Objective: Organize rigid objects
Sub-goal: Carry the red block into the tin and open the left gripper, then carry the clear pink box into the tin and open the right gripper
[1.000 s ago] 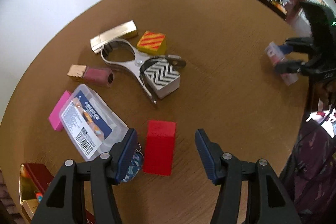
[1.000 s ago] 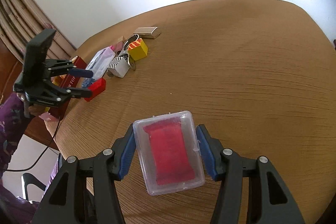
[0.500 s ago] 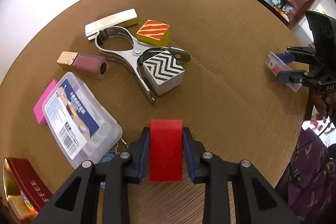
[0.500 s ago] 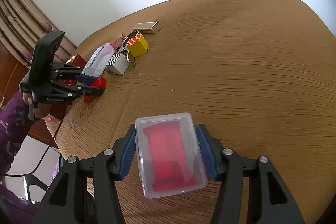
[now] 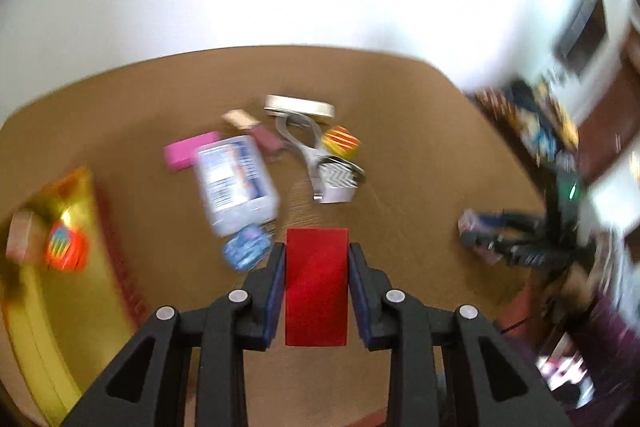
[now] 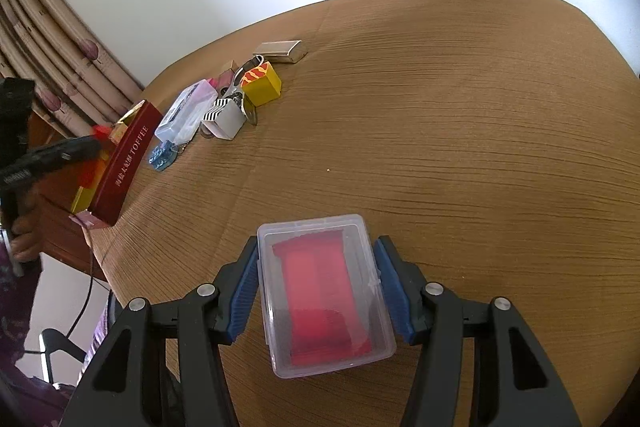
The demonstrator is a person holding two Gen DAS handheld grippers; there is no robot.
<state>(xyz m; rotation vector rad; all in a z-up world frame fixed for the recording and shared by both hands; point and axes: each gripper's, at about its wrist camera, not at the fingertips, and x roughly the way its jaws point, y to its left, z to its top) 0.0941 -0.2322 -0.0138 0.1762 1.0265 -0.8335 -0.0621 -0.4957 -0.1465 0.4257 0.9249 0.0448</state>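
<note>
My left gripper (image 5: 316,255) is shut on a red block (image 5: 316,287) and holds it above the round wooden table (image 5: 420,155); the view is blurred by motion. My right gripper (image 6: 320,255) is shut on a clear plastic case (image 6: 324,291) with red contents, low over the table's near edge. In the right wrist view the left gripper (image 6: 92,147) with the red block hovers over the toffee box (image 6: 124,163) at the far left.
On the table lie a clear labelled box (image 5: 236,183), a pink eraser (image 5: 188,155), a metal clamp (image 5: 304,147), a zigzag block (image 5: 338,183), a striped yellow block (image 5: 340,143), a silver bar (image 5: 300,105), a blue keychain (image 5: 246,247). The gold box interior (image 5: 60,267) holds small items.
My left gripper closed on the red block, lifted it and swung left toward the toffee box. My right gripper kept hold of the clear case and barely moved.
</note>
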